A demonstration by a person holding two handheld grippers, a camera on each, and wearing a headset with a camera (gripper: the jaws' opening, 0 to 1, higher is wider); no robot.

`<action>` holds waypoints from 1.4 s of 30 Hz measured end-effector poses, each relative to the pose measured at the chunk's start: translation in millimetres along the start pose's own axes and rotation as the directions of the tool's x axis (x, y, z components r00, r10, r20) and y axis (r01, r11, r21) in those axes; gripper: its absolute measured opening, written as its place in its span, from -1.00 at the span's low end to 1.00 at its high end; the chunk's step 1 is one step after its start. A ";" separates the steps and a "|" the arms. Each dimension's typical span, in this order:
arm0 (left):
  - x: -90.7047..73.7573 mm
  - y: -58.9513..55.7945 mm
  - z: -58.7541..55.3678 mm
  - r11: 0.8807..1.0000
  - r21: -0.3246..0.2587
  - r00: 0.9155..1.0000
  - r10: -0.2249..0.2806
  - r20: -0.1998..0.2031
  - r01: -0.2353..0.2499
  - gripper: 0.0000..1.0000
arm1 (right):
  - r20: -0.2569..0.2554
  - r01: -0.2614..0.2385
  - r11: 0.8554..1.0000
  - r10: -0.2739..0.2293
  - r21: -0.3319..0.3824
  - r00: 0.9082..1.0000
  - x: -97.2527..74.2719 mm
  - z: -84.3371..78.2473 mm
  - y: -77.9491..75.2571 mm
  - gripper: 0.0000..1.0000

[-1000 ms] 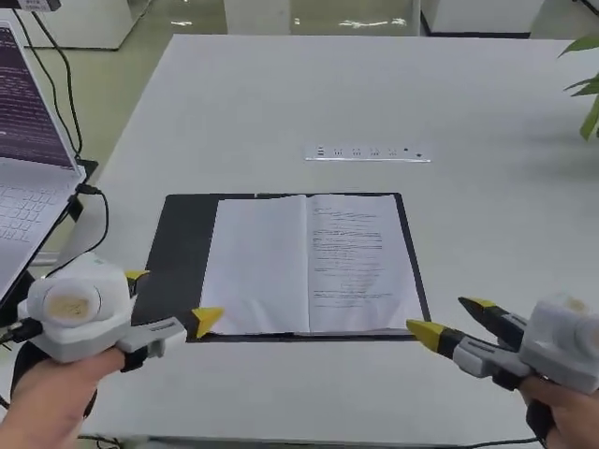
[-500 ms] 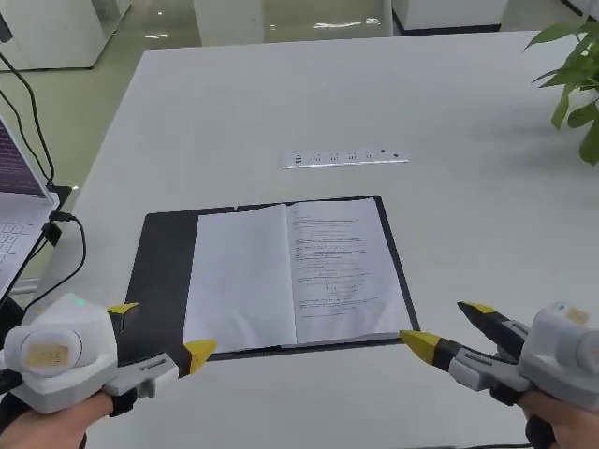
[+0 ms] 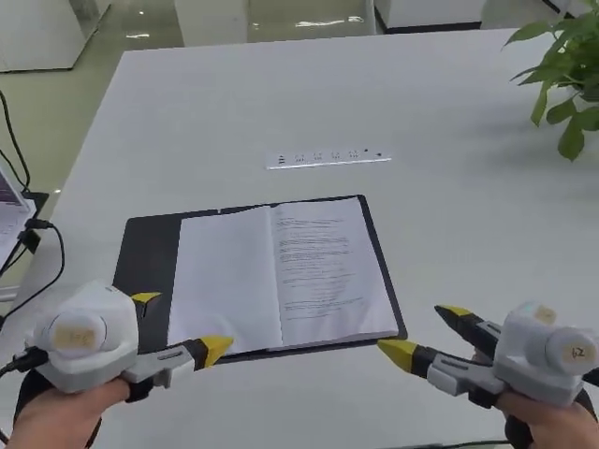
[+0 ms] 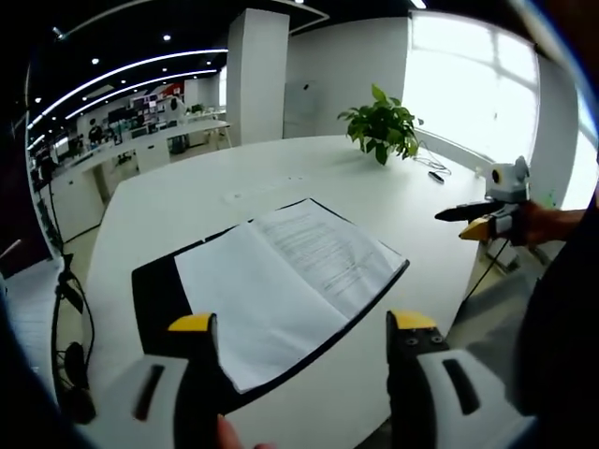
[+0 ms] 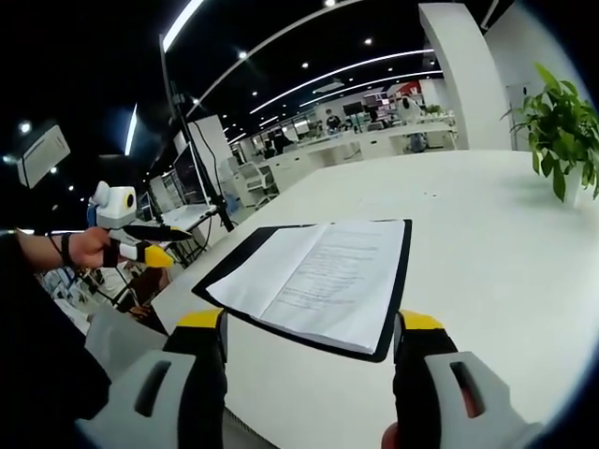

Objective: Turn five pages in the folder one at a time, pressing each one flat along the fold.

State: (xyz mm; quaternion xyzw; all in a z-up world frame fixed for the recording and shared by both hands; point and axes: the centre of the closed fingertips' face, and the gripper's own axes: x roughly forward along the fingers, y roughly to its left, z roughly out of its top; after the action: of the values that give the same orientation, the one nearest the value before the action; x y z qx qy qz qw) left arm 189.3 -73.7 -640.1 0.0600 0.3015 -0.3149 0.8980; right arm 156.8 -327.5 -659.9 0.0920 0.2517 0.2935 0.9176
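A black folder (image 3: 145, 267) lies open on the white table (image 3: 281, 103), with a blank page on its left and a printed page (image 3: 323, 271) on its right. The same folder (image 4: 154, 290) sits beyond the left gripper's jaws, and the folder (image 5: 398, 281) also lies ahead of the right gripper's jaws. My left gripper (image 3: 178, 325) hovers open at the folder's near left corner. My right gripper (image 3: 426, 332) is open just off the near right corner. Neither holds anything. The right gripper (image 4: 477, 220) appears far right in the left gripper view; the left gripper (image 5: 140, 245) appears left in the right gripper view.
A power socket strip (image 3: 328, 158) is set into the table beyond the folder. A potted plant (image 3: 562, 79) stands at the far right edge. Black cables (image 3: 37, 243) hang off the table's left side. Bare tabletop surrounds the folder.
The head camera swung right, so the laptop left the picture and the plant came in. Both grippers stay open near the folder's front corners, the right one a little closer to it.
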 end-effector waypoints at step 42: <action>163.3 -121.1 36.2 0.931 0.192 0.948 -0.288 -0.136 0.310 0.38 | 0.011 0.048 0.995 -0.049 0.086 0.999 -17.6 -19.7 -18.6 0.39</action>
State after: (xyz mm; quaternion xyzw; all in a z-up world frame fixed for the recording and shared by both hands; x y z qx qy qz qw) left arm 235.9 -267.1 -695.5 0.1248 0.3189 -0.4745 0.8109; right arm 143.5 -352.5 -675.5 0.1271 0.2601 0.2593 0.9214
